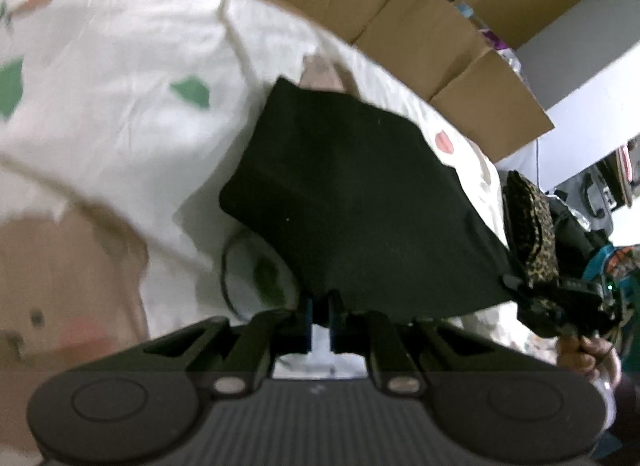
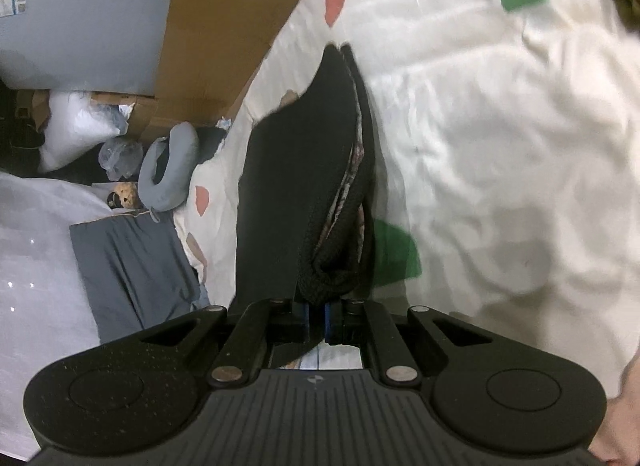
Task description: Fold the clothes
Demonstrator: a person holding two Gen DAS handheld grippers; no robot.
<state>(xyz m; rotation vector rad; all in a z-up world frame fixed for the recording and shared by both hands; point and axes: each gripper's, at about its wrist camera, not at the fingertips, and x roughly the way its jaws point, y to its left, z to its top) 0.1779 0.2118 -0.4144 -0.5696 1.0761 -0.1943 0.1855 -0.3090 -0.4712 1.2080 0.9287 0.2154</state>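
- Now both grippers pinch the black garment [image 1: 360, 193]: left gripper [image 1: 320, 306] and right gripper [image 2: 318, 312] clamped on its near edge.
- Garment hangs above the patterned bedsheet [image 1: 120, 85], mid-fold.
- Next, likely carry that edge across evenly.

cardboard boxes [image 1: 436, 45] behind patterned bedsheet [image 1: 120, 105]; grey neck pillow [image 2: 170, 169], perhaps small plush toy [image 2: 126, 195] beside.
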